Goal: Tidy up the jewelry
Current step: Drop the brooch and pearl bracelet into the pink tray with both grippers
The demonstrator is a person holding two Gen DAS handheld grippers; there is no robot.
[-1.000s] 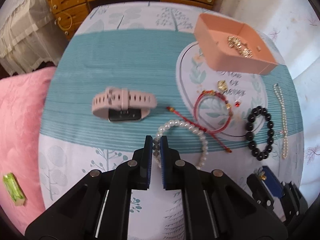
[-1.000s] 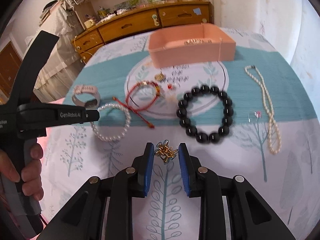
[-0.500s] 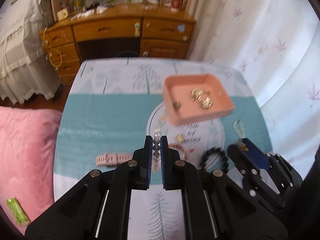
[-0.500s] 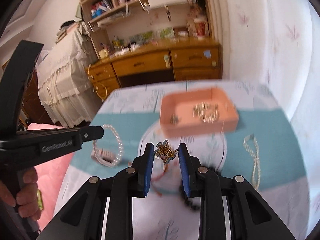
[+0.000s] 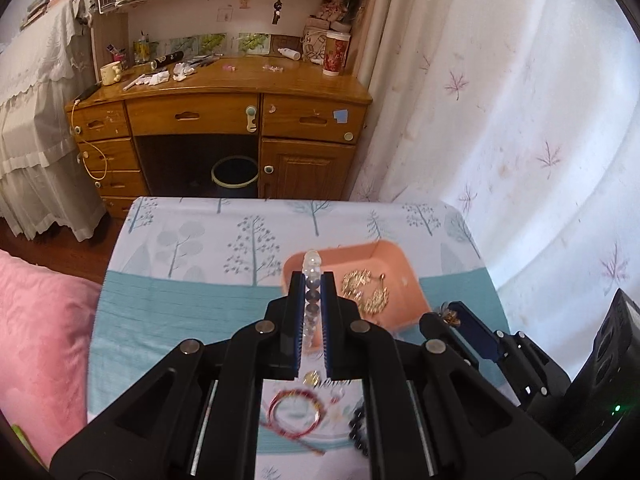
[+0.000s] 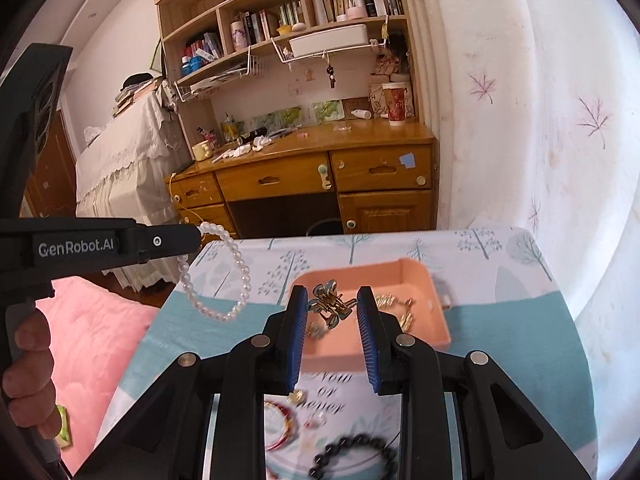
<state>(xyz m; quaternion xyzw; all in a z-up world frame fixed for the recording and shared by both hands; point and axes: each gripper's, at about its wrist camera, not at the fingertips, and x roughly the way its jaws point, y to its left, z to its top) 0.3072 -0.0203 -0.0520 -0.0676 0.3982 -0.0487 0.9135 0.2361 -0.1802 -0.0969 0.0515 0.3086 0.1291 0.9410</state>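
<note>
My left gripper (image 5: pixel 312 280) is shut on a white pearl bracelet (image 5: pixel 311 300), seen edge-on between its pads. In the right wrist view that bracelet (image 6: pixel 240 276) hangs as a loop from the left gripper's tip, high above the table. My right gripper (image 6: pixel 332 300) is shut on a gold earring (image 6: pixel 330 306) with blue stones. Both are raised in front of the pink box (image 5: pixel 404 280), which holds several gold pieces (image 5: pixel 366 292). A red string bracelet (image 5: pixel 294 412) and a black bead bracelet (image 6: pixel 352 452) lie on the cloth below.
The table wears a teal and white tree-print cloth (image 5: pixel 180 312). A pink quilt (image 5: pixel 40 340) lies to its left and a curtain (image 5: pixel 520 120) hangs to the right. A wooden desk (image 5: pixel 224 120) stands beyond the far edge. A hand (image 6: pixel 28 380) grips the left tool.
Both grippers have risen from the table and tipped up toward the pink box, the left lifting the pearl bracelet off the cloth, the right carrying the earring. The watch has dropped out of view.
</note>
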